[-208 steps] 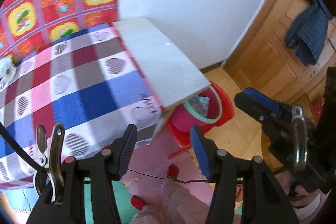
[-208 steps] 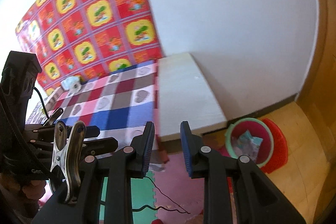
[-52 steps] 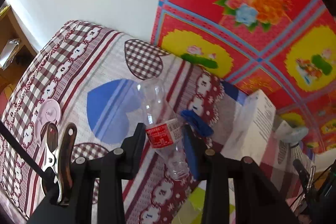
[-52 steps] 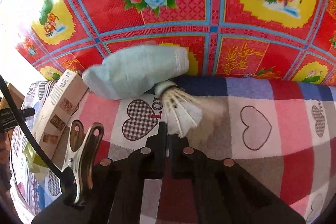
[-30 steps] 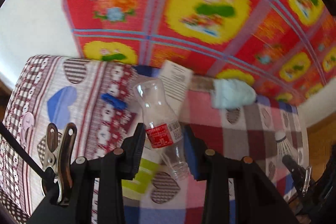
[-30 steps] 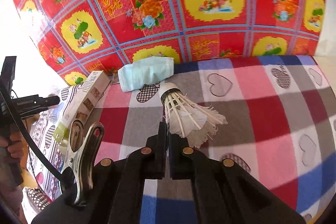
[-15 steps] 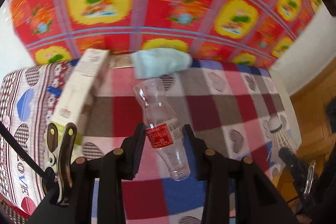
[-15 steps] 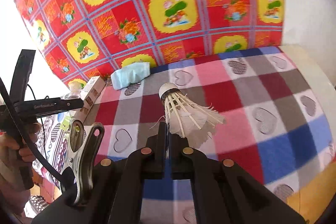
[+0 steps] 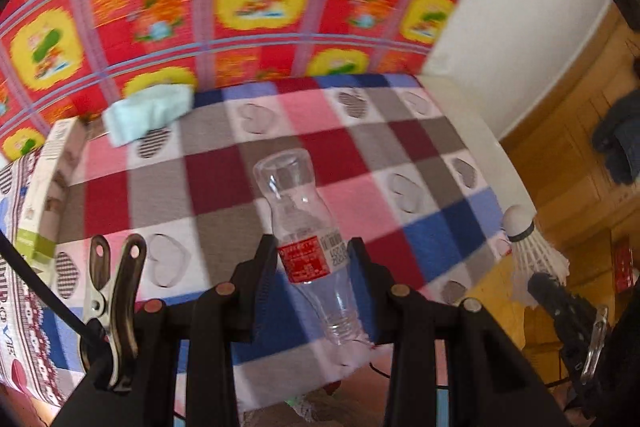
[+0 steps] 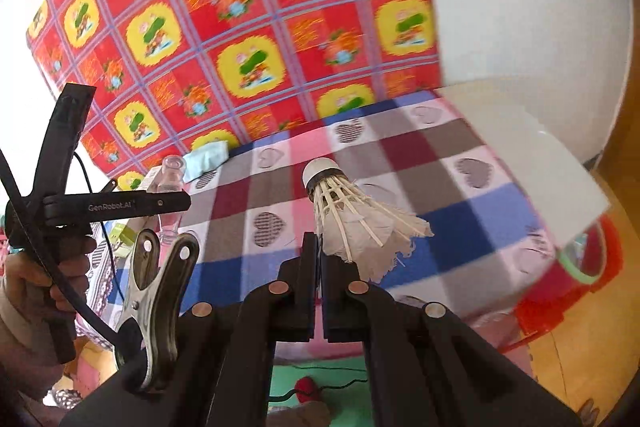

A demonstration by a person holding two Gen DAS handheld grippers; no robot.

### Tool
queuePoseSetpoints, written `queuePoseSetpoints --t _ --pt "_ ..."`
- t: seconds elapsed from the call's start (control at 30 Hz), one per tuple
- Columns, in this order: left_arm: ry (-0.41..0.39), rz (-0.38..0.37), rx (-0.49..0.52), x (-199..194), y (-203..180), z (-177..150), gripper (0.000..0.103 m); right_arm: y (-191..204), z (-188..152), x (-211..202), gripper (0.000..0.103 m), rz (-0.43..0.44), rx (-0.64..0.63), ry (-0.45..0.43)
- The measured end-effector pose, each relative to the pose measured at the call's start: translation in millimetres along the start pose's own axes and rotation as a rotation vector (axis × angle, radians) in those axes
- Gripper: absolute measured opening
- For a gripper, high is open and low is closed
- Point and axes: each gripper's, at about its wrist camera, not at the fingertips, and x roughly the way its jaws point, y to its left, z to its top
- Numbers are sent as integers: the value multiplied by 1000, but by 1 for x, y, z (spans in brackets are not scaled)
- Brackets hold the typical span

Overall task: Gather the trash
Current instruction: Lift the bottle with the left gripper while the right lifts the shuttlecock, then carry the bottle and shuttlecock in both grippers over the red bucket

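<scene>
My left gripper (image 9: 312, 257) is shut on a clear plastic bottle (image 9: 306, 239) with a red label, held above the checked blanket (image 9: 224, 183), its open base end pointing away. My right gripper (image 10: 320, 251) is shut on a white feather shuttlecock (image 10: 352, 215), cork end up; the shuttlecock also shows in the left wrist view (image 9: 528, 247). The left gripper and bottle (image 10: 170, 179) show at the left of the right wrist view. A red bin with a green-rimmed pink bucket (image 10: 576, 267) stands on the floor beyond the bed's right end.
A pale blue face mask (image 9: 148, 113) and a white and green carton (image 9: 44, 195) lie on the blanket near the red flowered wall cloth (image 9: 240, 7). A white board (image 10: 532, 163) edges the bed at right. A wooden door (image 9: 580, 163) is at far right.
Both grippers have swung right along the bed with their loads, away from the mask and carton. The bin and the white board have come into view on the right.
</scene>
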Motion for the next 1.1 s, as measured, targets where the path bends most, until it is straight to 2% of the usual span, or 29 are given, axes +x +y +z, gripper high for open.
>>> queuePoseSetpoints --t 0.23,0.57,1.1 --pt "4 -39 56 11 -75 -7 38 -51 -10 -37 2 -27 15 -21" --pt "19 -101 139 29 -167 1 38 -119 -9 -75 2 -88 44 -57" --pt "51 -236 323 82 -285 41 38 -203 15 -74 2 -189 124 -77"
